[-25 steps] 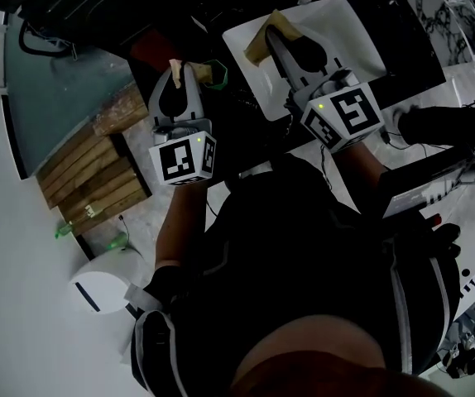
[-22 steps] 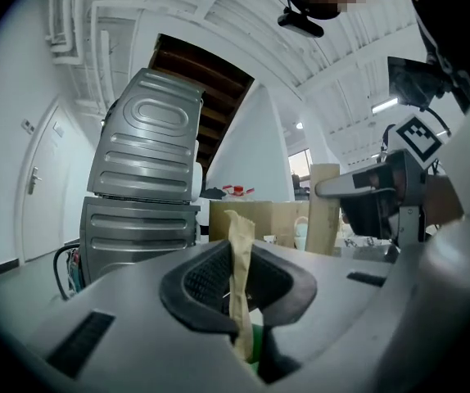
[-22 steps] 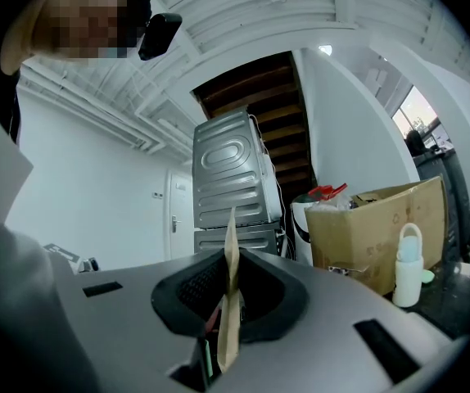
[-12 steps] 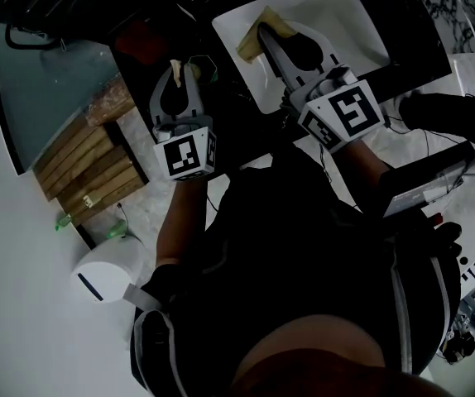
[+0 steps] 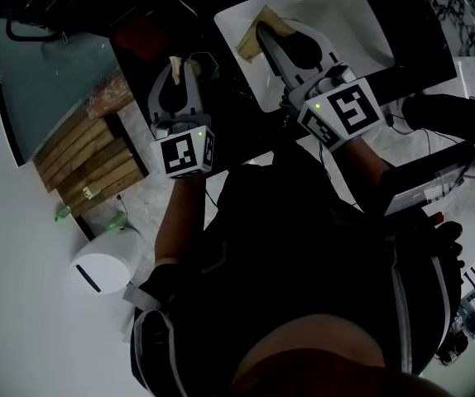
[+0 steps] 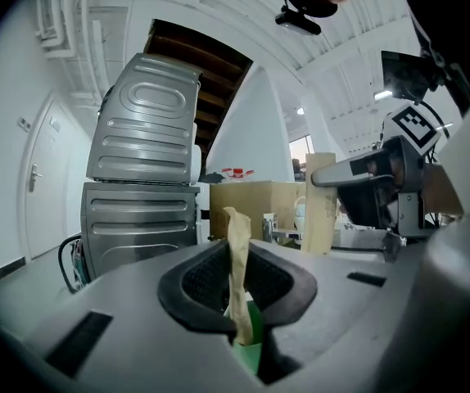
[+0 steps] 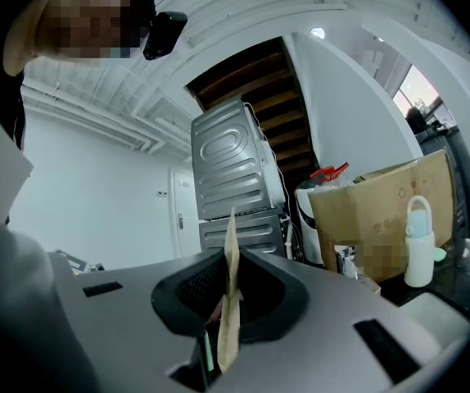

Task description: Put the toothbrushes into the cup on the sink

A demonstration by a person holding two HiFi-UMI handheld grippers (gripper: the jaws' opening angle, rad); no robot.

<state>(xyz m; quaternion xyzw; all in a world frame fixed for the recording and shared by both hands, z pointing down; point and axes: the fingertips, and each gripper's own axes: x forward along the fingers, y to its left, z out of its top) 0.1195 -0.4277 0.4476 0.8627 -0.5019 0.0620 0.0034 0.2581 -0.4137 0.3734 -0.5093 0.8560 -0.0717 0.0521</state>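
**Above the sink, two toothbrushes carried, neither yet in a cup**

Over the left edge of the white sink [image 5: 353, 19], the right gripper [image 5: 262, 38] is held with its jaws pressed together on a toothbrush [image 7: 228, 301] whose upper end is wrapped in tan paper. Just left of that edge, above the dark countertop [image 5: 419, 31], the left gripper [image 5: 179, 69] is likewise clamped on a paper-wrapped toothbrush [image 6: 237, 260], green below the wrapping. Both brushes stand upright between the pads, and neither has been set down.

The step in hand is judged to be the carry toward the cup. No cup can be made out with certainty. A dark, green-edged shape [image 5: 207, 63] just beyond the left gripper's tip may be it, but this cannot be told. For the next move, the cup's mouth would have to be found and a brush lowered upright into it. The jaws should be spread only once it is inside.

Nothing is seen lying in the visible part of the sink. A cardboard box [image 7: 382, 207] stands beyond the faucet [image 7: 346, 262], and its contents are hidden.
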